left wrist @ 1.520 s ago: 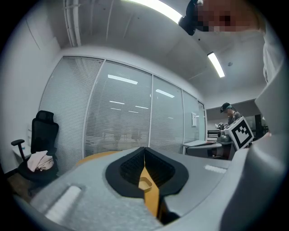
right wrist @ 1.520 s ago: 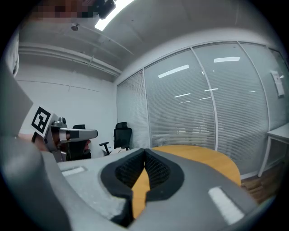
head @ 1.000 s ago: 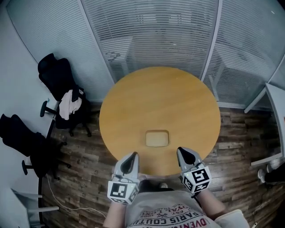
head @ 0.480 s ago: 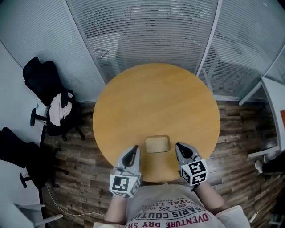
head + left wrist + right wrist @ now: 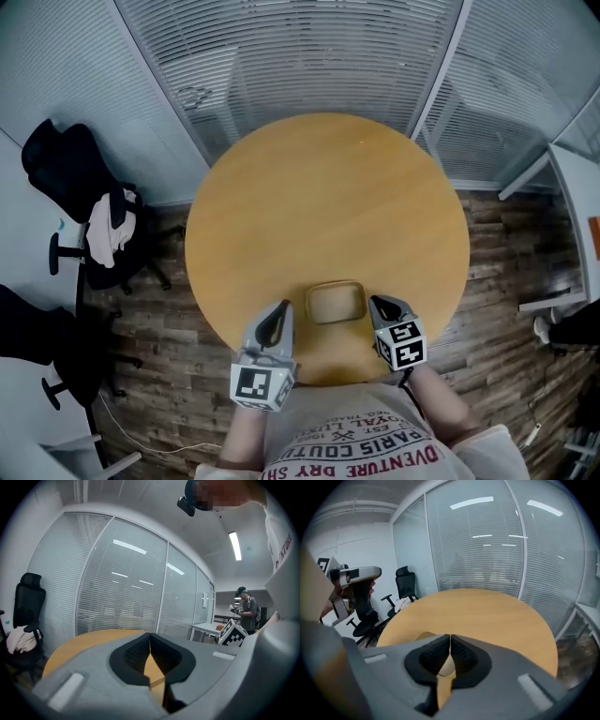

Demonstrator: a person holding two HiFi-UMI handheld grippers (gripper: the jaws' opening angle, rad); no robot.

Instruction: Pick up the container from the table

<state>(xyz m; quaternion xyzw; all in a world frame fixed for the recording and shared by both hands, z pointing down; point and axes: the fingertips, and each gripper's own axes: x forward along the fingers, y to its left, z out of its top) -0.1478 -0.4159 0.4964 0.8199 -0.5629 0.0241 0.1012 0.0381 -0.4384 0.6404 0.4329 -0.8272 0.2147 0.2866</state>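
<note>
Container [image 5: 336, 302] on round table [image 5: 328, 187], between left gripper [image 5: 279, 315] and right gripper [image 5: 382, 306] — both fingers clenched, empty.

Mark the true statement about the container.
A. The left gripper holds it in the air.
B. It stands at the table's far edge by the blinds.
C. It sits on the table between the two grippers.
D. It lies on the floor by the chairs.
C: the container sits on the table near its close edge, with the left gripper and right gripper flanking it, both shut and empty.

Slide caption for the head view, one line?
Left claw and right claw, both shut, flank the container on the round table.
</note>
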